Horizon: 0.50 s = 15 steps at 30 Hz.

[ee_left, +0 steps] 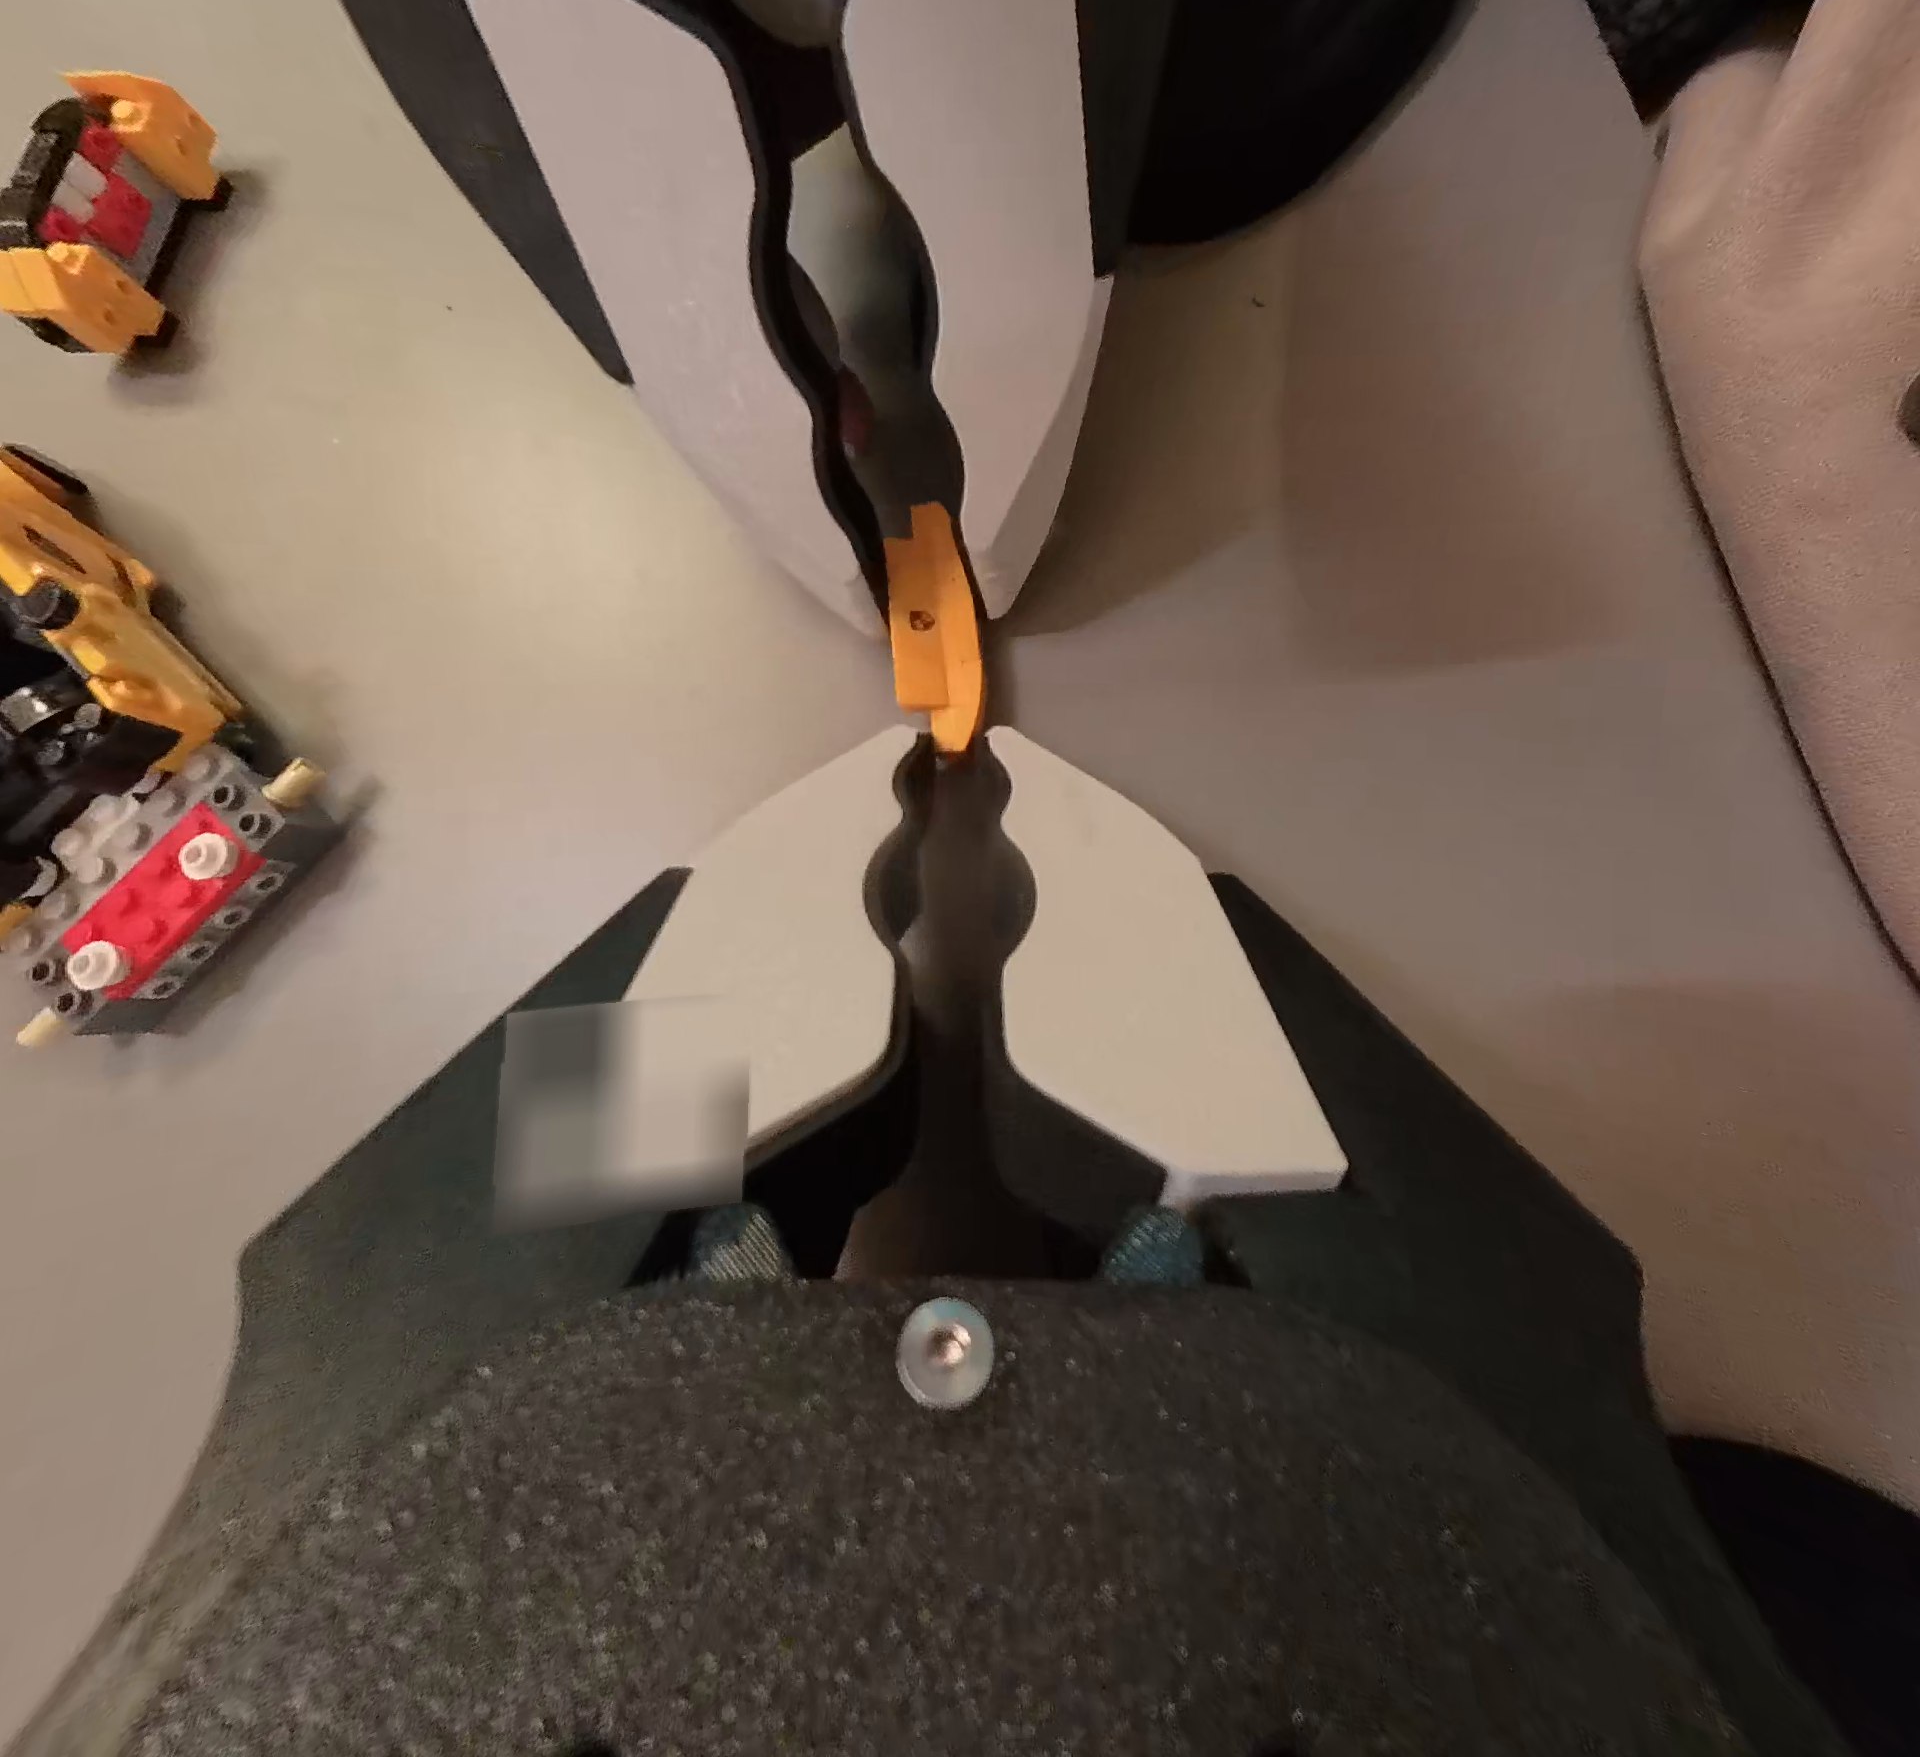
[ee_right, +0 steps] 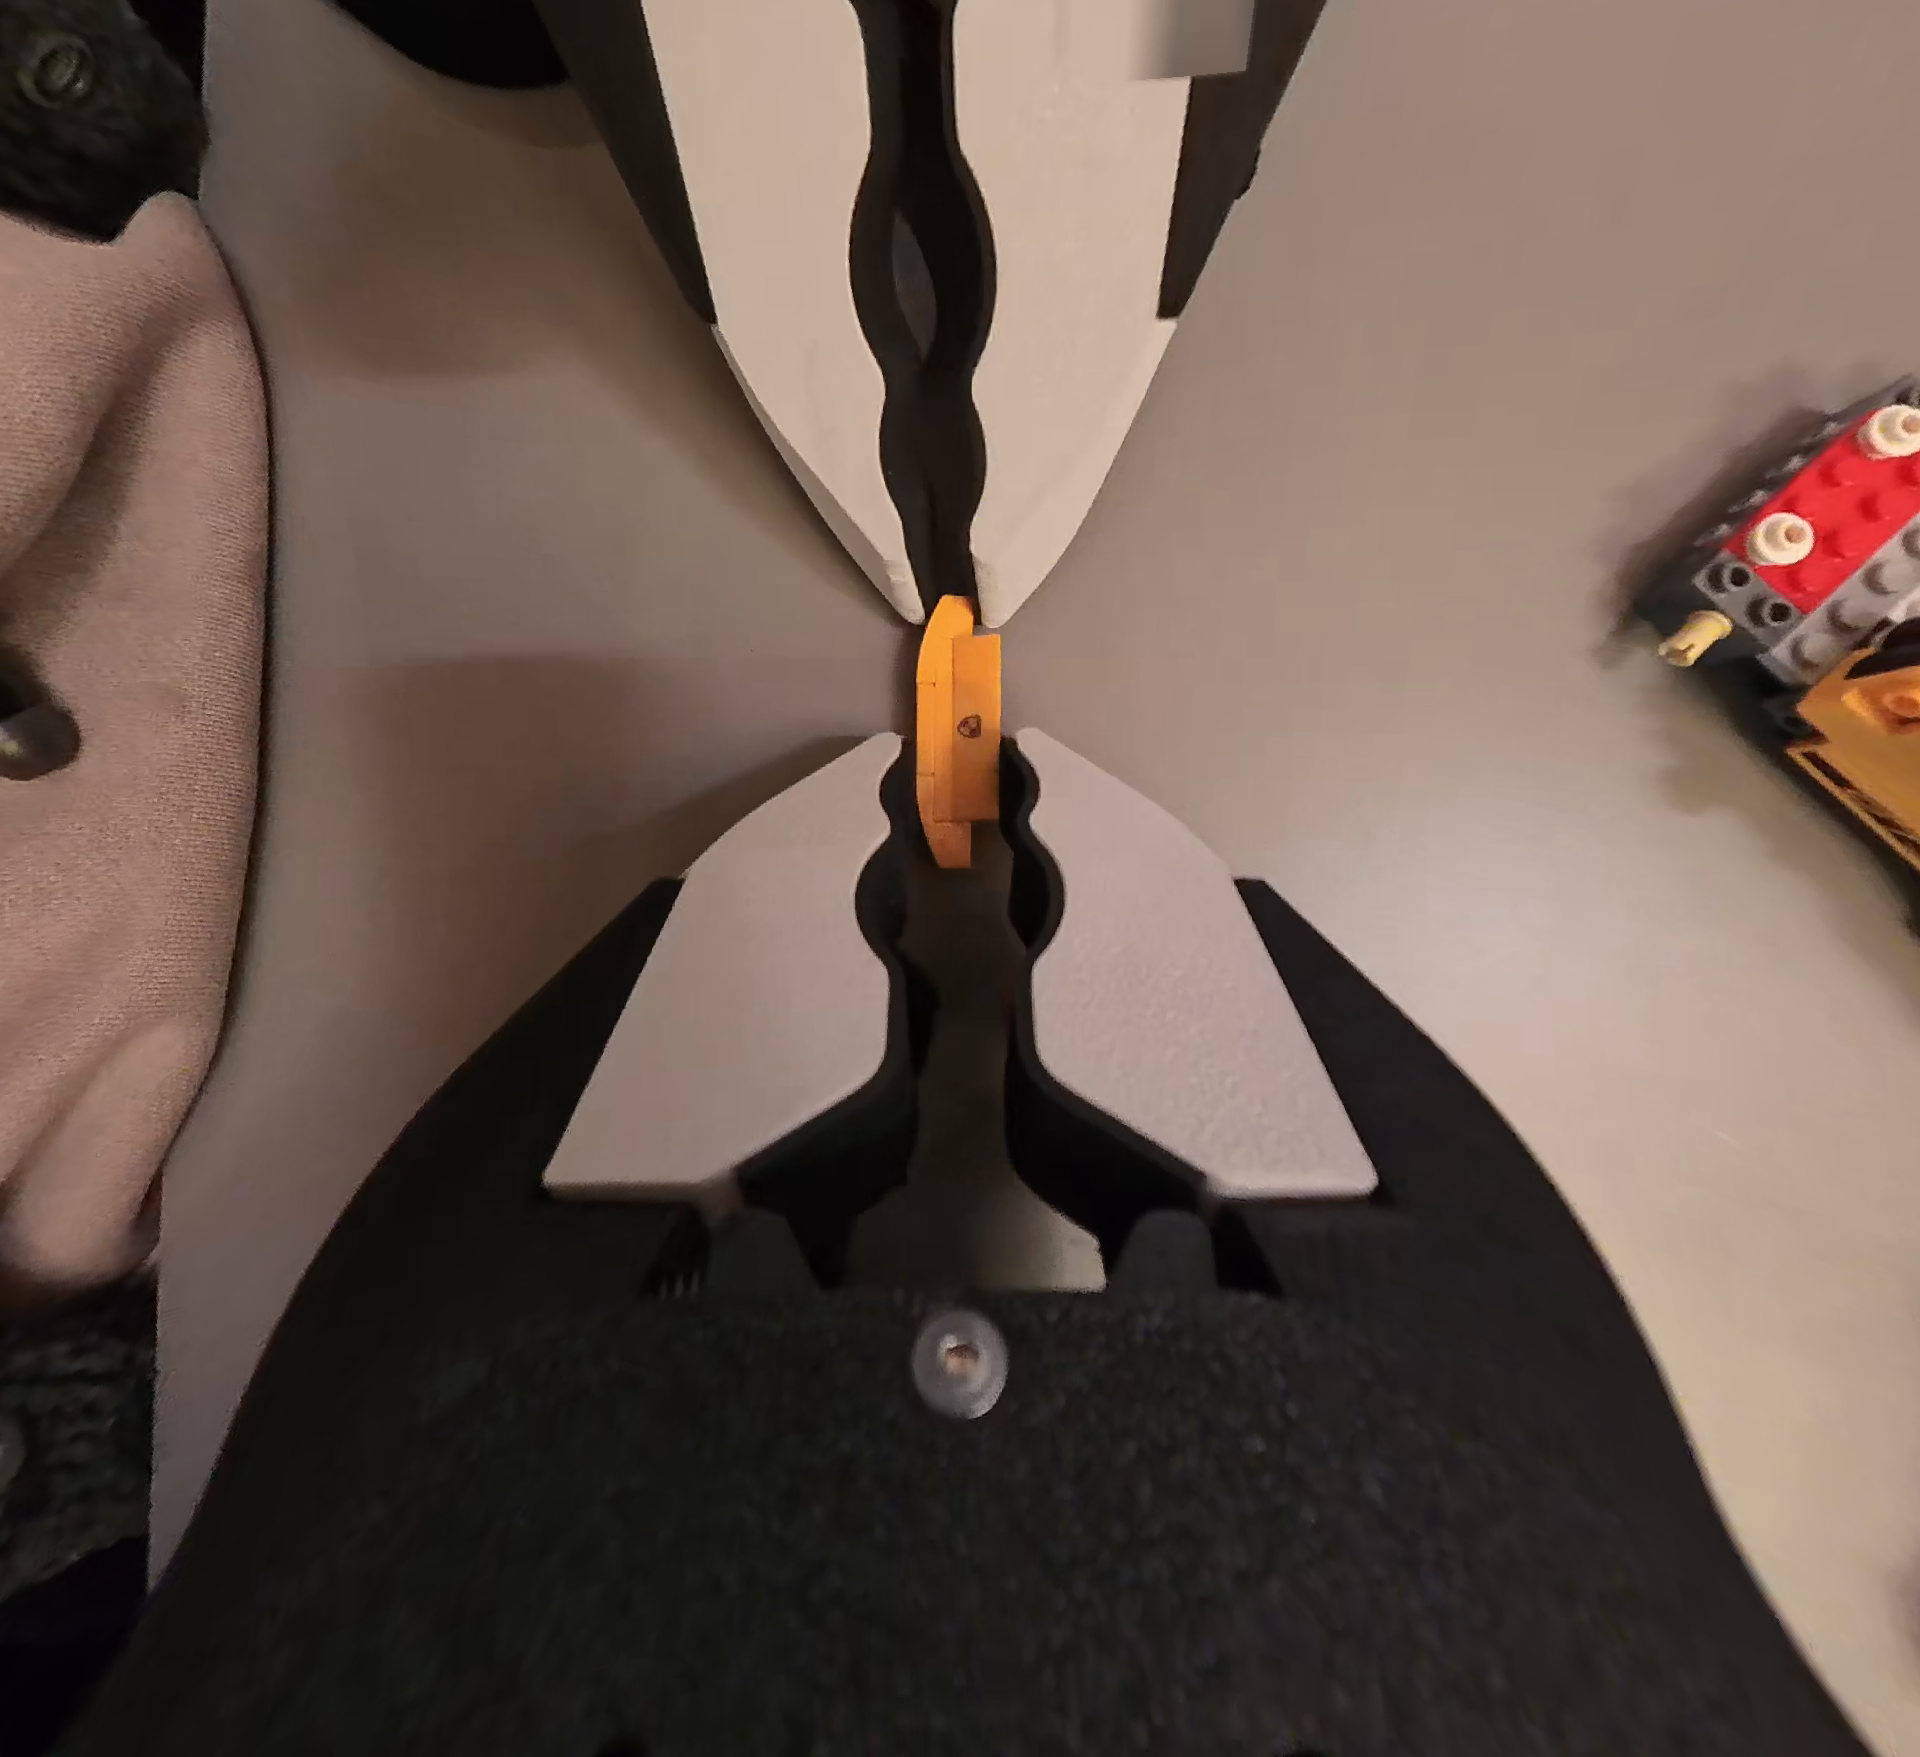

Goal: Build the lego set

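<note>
A small orange curved lego piece (ee_left: 930, 658) hangs above the grey table (ee_left: 520, 564), held between my two grippers, which face each other tip to tip. My left gripper (ee_left: 948, 739) is shut and pinches only the very end of the piece. My right gripper (ee_right: 958, 751) is shut on the piece (ee_right: 961, 720) along most of its length. The right gripper shows at the top of the left wrist view (ee_left: 935, 624), and the left gripper at the top of the right wrist view (ee_right: 953, 614). The inner part of the piece is hidden between the right fingers.
A part-built lego car (ee_left: 156, 824) in orange, grey and red lies on the table at the left, and also shows in the right wrist view (ee_right: 1818, 564). A smaller orange, red and black sub-assembly (ee_left: 99, 211) lies beyond it. A person's hand (ee_left: 1787, 357) holds the right gripper. Less than 4 cm separates the two grippers' tips.
</note>
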Each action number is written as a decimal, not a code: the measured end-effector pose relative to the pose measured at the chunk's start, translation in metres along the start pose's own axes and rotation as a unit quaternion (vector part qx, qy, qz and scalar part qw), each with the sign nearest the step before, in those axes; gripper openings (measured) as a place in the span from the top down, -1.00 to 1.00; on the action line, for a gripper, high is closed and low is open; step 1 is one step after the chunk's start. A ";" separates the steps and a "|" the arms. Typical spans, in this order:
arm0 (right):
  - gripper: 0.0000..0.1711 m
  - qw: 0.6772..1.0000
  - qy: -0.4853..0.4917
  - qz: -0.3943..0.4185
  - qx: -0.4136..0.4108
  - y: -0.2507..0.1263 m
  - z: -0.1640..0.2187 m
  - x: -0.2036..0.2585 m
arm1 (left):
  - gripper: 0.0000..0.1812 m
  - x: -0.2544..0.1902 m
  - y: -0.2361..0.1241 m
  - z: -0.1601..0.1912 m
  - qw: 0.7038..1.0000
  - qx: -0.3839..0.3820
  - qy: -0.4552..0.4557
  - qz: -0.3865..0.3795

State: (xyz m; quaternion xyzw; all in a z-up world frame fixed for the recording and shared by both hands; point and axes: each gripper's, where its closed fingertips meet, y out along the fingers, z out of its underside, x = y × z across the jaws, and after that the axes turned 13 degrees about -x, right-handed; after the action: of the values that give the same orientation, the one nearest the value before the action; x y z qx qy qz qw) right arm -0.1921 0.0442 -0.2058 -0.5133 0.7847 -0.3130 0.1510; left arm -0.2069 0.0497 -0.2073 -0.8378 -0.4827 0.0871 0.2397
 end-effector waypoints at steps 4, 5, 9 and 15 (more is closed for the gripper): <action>0.83 0.999 0.043 0.014 0.006 -0.002 0.001 -0.005 | 0.87 0.006 -0.002 -0.002 1.000 -0.011 -0.001 -0.013; 0.83 0.998 0.056 0.016 0.004 -0.002 0.001 -0.006 | 0.83 0.007 -0.001 0.000 1.000 -0.008 0.002 -0.017; 0.83 0.996 0.090 0.011 -0.014 -0.002 -0.003 -0.008 | 0.80 0.011 -0.001 0.000 0.999 -0.003 0.017 -0.035; 0.83 0.993 0.110 0.003 -0.036 -0.003 -0.009 -0.009 | 0.87 0.014 -0.005 -0.009 0.998 -0.027 0.025 -0.044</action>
State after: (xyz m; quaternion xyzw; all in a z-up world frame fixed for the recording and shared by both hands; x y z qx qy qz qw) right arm -0.1913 0.0542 -0.1980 -0.4781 0.8089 -0.3391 0.0461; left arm -0.1997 0.0609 -0.1961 -0.8238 -0.5152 0.0422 0.2325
